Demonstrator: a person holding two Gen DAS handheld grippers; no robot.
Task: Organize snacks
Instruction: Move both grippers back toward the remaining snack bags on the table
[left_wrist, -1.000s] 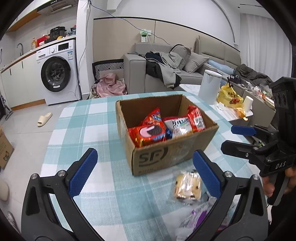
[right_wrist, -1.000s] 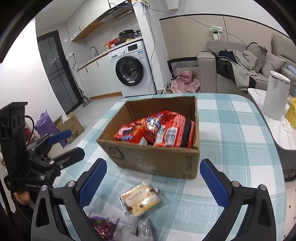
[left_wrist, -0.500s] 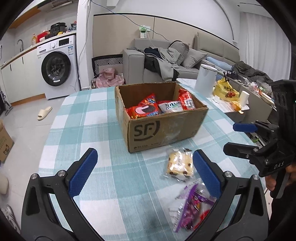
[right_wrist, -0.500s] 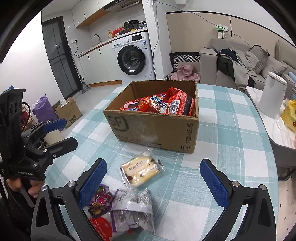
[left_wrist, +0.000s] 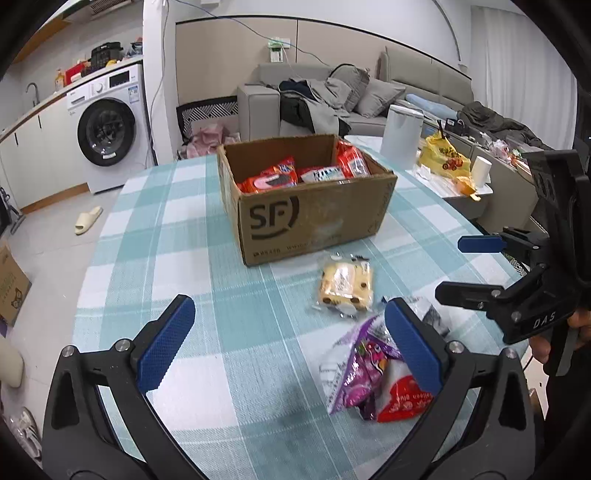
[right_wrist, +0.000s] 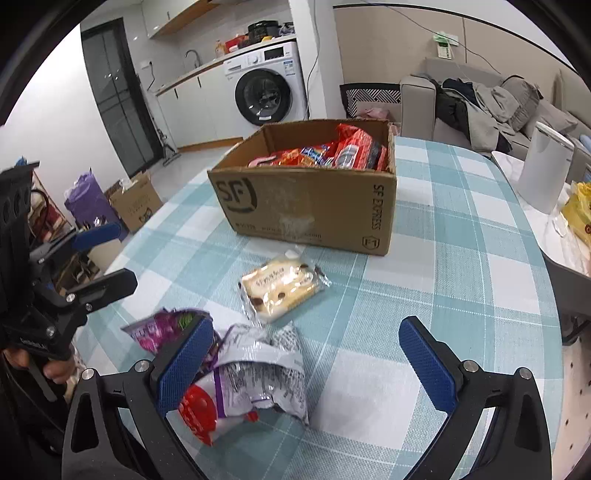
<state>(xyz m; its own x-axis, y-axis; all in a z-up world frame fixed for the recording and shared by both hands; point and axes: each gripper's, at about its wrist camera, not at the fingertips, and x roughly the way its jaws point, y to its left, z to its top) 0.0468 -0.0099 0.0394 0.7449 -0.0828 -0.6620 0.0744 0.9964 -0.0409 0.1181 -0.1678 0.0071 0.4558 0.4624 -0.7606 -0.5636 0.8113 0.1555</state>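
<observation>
Both the left gripper (left_wrist: 288, 347) and the right gripper (right_wrist: 306, 369) are being held spread wide above the teal-and-white checked surface (left_wrist: 207, 206), nothing being pinched. A clear-wrapped yellow cake packet (right_wrist: 282, 290) is lying just before the brown cardboard box (right_wrist: 306, 199) of red snack packs. Crumpled purple, red and silver snack bags (right_wrist: 255, 380) are lying nearer, seemingly overlapping.

The cardboard box (left_wrist: 310, 218) stands open on the table, holding red snack packs (left_wrist: 273, 177) (several, overlapping). Just in front of it lies a clear-wrapped cake packet (left_wrist: 345, 286), flat. Nearer the camera, a purple bag (left_wrist: 360, 363), a red bag (left_wrist: 400, 400) and a silver bag (right_wrist: 266, 373) lie heaped together.
</observation>
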